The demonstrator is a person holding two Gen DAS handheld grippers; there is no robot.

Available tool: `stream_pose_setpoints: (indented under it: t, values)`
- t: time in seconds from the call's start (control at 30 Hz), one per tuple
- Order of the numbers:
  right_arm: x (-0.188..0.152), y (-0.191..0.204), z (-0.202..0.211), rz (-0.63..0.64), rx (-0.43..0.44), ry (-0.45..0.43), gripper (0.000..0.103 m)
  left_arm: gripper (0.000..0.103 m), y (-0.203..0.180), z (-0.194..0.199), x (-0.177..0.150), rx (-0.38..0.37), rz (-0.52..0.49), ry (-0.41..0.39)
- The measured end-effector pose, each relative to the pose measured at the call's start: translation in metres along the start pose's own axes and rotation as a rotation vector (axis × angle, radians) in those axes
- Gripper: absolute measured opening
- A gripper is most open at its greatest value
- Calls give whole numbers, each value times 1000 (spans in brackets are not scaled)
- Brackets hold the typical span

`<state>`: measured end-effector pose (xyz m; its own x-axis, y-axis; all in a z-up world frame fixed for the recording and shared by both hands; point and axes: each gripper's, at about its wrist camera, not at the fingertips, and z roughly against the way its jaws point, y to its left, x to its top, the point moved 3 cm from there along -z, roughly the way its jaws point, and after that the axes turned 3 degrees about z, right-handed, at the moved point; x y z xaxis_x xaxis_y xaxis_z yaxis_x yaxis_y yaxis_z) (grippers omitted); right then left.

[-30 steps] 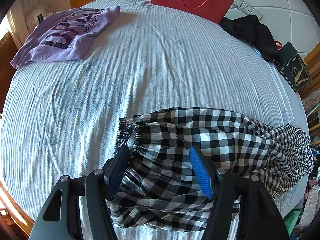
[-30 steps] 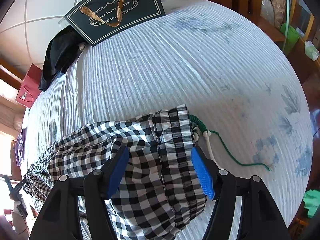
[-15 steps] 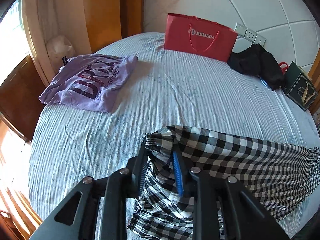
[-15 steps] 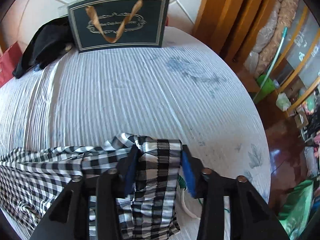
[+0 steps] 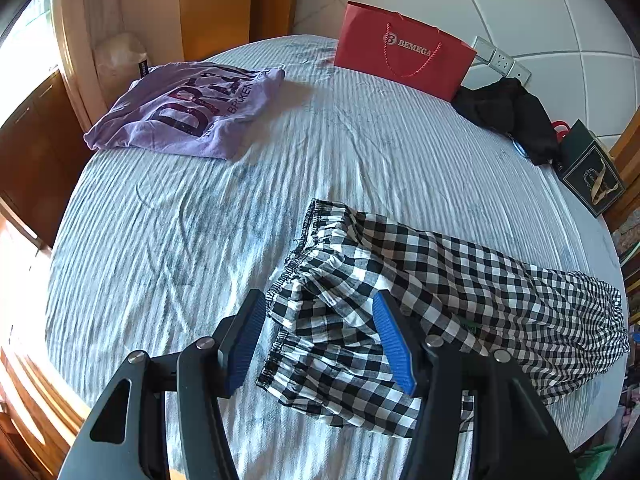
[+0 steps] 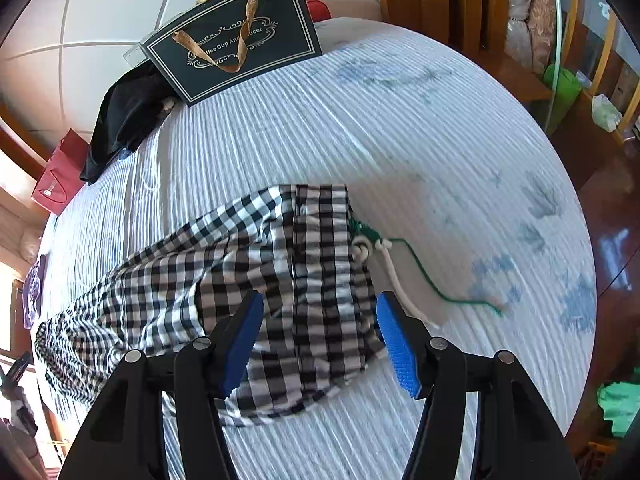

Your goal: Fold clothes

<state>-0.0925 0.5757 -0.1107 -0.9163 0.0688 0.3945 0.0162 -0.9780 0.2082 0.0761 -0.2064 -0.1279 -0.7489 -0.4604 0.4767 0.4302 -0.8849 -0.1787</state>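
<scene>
The black-and-white checked trousers [image 5: 440, 280] lie crumpled across the near part of the striped bed [image 5: 200, 220], one gathered cuff end [image 5: 320, 216] toward the left gripper [image 5: 320, 332] and the waistband [image 6: 320, 260] under the right gripper [image 6: 320, 336]. A green and white drawstring [image 6: 400, 276] trails from the waistband onto the sheet. Both grippers hover over the fabric with jaws spread wide, released, holding nothing. Farther off, a folded purple T-shirt [image 5: 188, 108] lies near the bed's far left edge; a red paper bag [image 5: 404, 52], a black garment [image 5: 508, 112] and a dark green gift bag [image 6: 236, 40] stand along the headboard.
</scene>
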Motion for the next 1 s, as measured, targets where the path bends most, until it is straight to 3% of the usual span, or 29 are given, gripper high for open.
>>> stream_pose_setpoints:
  t: [0.13,0.27,0.4,0.57,0.73,0.77,0.8,0.83,0.87,1.0]
  values:
    - [-24,-9,-7,-3,22,65,60,58,-2,-2,-6,-8,1,5]
    - [-40,-10,-16,9,37,94,60,68,-5,-1,-9,-29,-3,2]
    - [-41,0,-18,2,103,84,69,72,-10,-6,-9,-34,-12,8]
    - [-38,10,-27,2,107,97,70,72,-12,-23,-1,-28,10,12]
    - [-38,21,-36,4,119,122,70,72,-26,-37,-1,-74,7,66]
    - [-40,24,-41,9,108,143,68,68,-30,-41,-2,-79,-2,80]
    - [-42,27,-47,17,94,166,52,57,-33,-46,-5,-90,0,108]
    - [-45,31,-54,36,65,195,30,14,-34,-49,-9,-109,1,134]
    - [-48,34,-59,56,38,216,27,1,-35,-46,-14,-100,-11,139]
    - [-51,37,-44,107,-14,192,24,1,-28,-6,-35,-86,-15,100]
